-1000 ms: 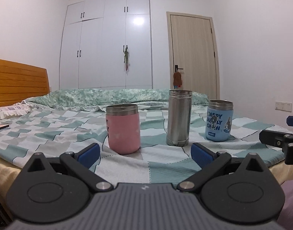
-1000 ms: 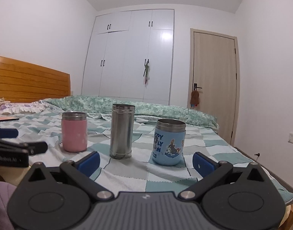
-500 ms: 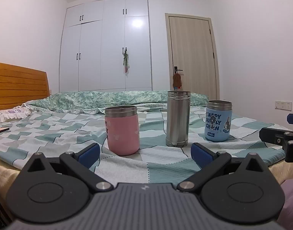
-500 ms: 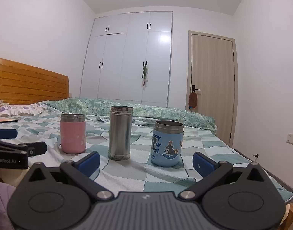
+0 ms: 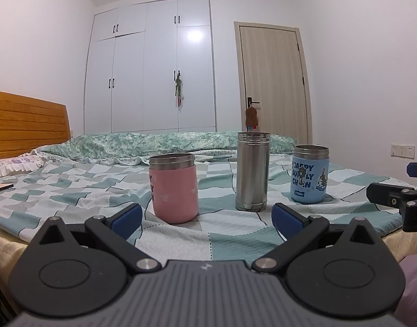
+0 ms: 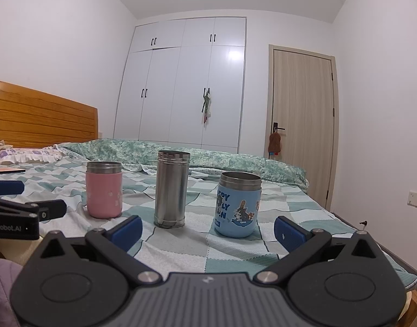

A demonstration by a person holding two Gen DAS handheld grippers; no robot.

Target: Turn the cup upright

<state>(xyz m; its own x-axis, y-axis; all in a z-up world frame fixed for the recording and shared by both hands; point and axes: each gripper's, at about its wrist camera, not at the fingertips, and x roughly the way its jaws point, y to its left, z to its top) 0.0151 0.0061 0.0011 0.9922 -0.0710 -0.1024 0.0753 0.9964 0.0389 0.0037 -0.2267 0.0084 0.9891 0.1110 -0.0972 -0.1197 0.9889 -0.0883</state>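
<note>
left claw (image 5: 205, 216): spread wide, empty | right claw (image 6: 207, 227): spread wide, empty

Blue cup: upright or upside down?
Upright. The blue cup stands on the bedspread with its steel rim on top and the open mouth showing; the printed lettering reads right way up.

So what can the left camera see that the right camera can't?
Only the left wrist view shows the right gripper, at its right edge. Only the right wrist view shows the left gripper, at its left edge, plus the blue cup's cartoon picture facing it. Both show the pink cup, the tall steel cup, the blue cup, the checked bed cover, wardrobe and door.
</note>
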